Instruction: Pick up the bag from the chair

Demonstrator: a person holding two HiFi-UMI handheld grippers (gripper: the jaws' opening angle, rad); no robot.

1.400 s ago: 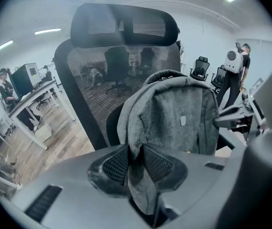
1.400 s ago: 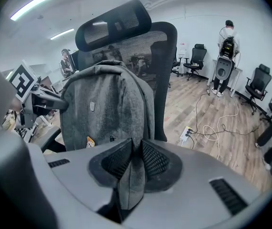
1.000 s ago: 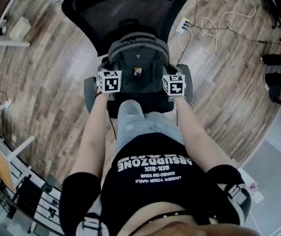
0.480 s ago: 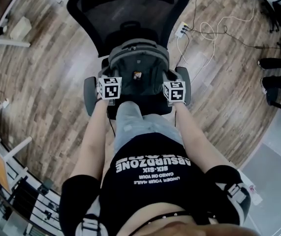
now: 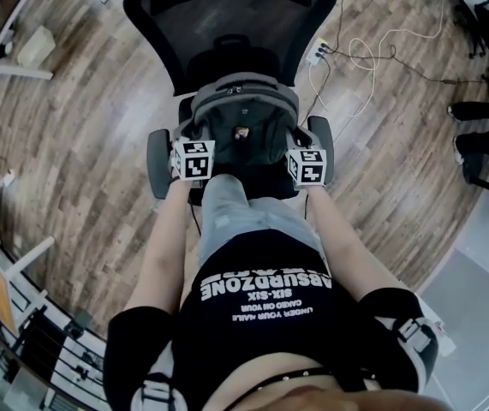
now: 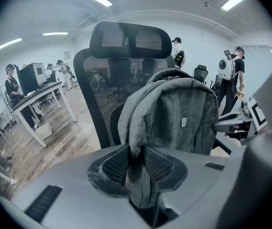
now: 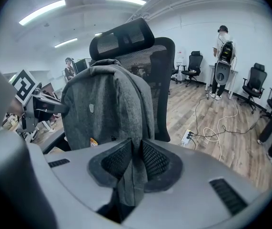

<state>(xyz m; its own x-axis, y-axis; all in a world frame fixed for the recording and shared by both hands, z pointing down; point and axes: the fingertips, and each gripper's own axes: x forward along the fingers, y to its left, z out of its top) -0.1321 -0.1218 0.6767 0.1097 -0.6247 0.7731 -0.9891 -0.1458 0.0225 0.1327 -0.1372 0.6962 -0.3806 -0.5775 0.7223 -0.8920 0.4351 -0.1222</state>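
I see the chair (image 5: 227, 24) with the grey bag (image 5: 242, 118) upright on its seat, against the backrest. My left gripper (image 6: 135, 162) is clamped on fabric at the bag's left side, and my right gripper (image 7: 135, 160) likewise at its right side.

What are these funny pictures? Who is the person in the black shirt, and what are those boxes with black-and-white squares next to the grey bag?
A person stands over an office chair wearing a camera on their head. That camera took the picture from above. In each hand they hold a gripper, a tool with two jaws that pinch. The boxes with square patterns are part of those tools. The other two pictures come from small cameras riding on each gripper. A grey bag stands on the chair, against its backrest. The left gripper pinches the bag's fabric on one side, and the right gripper pinches it on the other.
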